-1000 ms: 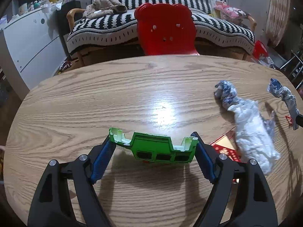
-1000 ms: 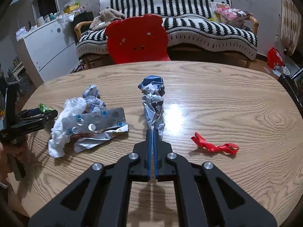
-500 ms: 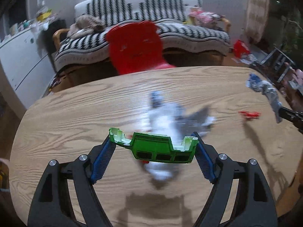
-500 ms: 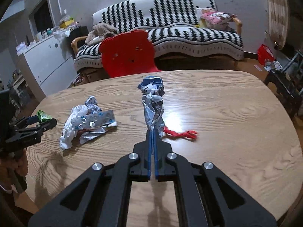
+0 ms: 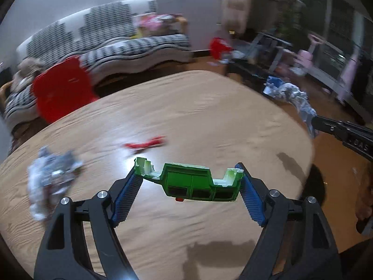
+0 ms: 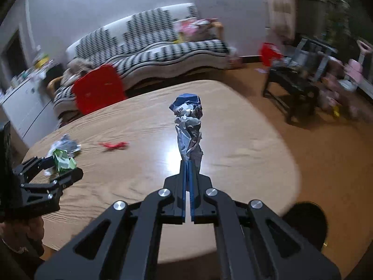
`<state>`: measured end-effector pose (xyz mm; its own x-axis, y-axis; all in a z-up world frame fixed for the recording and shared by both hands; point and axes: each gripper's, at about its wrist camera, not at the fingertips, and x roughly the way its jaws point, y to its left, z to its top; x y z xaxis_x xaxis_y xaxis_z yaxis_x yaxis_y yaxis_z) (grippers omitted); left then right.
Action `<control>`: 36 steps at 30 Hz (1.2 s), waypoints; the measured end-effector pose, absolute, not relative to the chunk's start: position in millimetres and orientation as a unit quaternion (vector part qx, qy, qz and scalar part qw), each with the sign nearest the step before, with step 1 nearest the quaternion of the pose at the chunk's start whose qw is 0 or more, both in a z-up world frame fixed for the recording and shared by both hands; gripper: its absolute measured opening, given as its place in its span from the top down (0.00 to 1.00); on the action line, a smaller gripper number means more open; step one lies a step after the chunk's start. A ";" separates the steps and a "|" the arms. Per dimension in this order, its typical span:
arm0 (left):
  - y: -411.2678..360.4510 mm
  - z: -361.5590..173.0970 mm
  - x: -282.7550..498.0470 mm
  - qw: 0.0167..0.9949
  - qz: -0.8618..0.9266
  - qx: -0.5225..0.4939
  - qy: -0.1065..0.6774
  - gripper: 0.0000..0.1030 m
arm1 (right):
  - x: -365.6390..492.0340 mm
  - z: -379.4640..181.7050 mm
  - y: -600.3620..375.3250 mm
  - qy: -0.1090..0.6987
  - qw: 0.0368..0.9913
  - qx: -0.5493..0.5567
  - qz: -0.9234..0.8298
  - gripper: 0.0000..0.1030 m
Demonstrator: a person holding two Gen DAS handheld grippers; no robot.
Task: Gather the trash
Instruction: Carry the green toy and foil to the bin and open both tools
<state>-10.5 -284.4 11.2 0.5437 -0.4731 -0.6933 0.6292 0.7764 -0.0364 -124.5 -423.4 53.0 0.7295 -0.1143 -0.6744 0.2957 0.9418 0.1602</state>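
Left gripper (image 5: 190, 182) pinching green plastic piece (image 5: 191, 182) crosswise above table (image 5: 209, 107); right gripper (image 6: 188, 170) pressed together on crumpled wrapper (image 6: 188, 126). You likely carrying both to bin, none visible. Keep squeeze steady. Red scrap (image 5: 145, 143), foil wad (image 5: 51, 175) remain on table.

1. Raised letters, perhaps "OAS", stood on the black body of the right gripper (image 5: 313, 121), too blurred to be sure.
2. Dark print on the crumpled wrapper (image 6: 188, 126) was unreadable.
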 end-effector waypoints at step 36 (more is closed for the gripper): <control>-589.8 -105.0 -161.7 0.727 -0.516 0.178 0.416 0.10 | -346.8 -46.5 -637.0 0.408 0.827 0.258 -0.289 0.96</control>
<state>-161.7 -589.8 -105.0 0.1211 -0.6023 -0.7890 0.8991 0.4033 -0.1699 -346.8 -637.0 -46.5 0.5005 -0.2674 -0.8234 0.6877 0.7006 0.1905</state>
